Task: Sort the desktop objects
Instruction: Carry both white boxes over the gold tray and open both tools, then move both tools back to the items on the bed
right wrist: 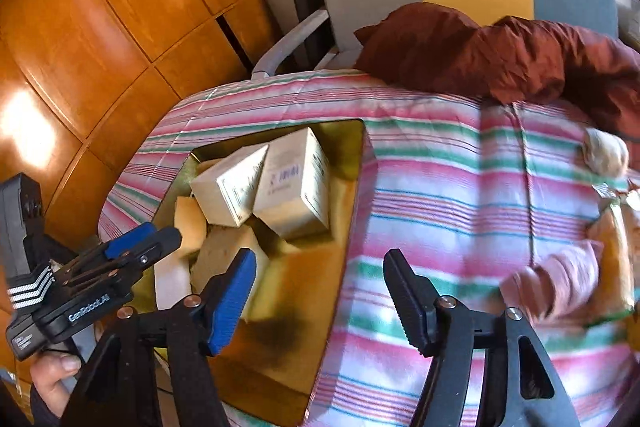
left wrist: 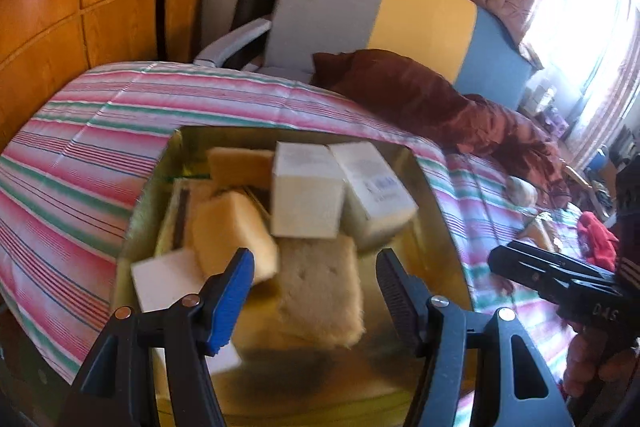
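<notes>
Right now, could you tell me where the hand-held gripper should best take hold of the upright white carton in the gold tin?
Grip the white carton across its two flat side faces near the top, coming from above. It stands tallest in the gold tin, clear of the sponges, though a second carton leans close alongside.

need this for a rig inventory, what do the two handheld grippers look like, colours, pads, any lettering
Both are black plastic two-finger clamps with round silver pivot bolts. The left gripper and right gripper each pair one blue ribbed pad with one black ribbed pad. The left one's body reads GenRobot.AI in white and has white stripes; the right one's body shows the letters DAS.
</notes>
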Demonstrator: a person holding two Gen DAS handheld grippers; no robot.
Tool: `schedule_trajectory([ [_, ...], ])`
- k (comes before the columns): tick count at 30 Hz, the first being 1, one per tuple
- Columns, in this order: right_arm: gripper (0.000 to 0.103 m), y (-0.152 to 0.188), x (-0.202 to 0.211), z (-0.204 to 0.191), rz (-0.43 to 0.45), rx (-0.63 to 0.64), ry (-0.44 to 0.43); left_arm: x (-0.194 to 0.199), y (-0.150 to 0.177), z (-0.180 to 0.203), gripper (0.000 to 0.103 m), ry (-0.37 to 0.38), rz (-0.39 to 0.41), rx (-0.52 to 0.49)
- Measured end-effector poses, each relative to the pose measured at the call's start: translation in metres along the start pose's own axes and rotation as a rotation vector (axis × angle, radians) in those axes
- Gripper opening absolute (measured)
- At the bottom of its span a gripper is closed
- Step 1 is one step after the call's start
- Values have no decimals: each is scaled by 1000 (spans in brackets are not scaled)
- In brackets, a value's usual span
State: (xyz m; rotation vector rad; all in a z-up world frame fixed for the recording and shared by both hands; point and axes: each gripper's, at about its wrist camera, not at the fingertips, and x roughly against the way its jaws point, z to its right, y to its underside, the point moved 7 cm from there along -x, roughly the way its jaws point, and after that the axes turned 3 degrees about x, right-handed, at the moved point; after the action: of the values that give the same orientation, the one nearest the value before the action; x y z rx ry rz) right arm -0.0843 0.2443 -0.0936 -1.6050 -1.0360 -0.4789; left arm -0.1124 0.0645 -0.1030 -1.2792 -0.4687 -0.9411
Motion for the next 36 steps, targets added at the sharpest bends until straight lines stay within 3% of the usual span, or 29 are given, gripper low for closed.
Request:
schedule_trajectory([
  [16, 76, 41, 40, 60, 17, -104, 48, 5, 32, 75, 68, 134, -52, -137],
  [26, 76, 65, 89, 145, 55, -187, 177, 6, 49, 138, 68, 172, -75, -304],
  [36, 71, 58, 129, 228, 109, -287, 308, -9, 69, 186, 68, 219, -138, -405],
])
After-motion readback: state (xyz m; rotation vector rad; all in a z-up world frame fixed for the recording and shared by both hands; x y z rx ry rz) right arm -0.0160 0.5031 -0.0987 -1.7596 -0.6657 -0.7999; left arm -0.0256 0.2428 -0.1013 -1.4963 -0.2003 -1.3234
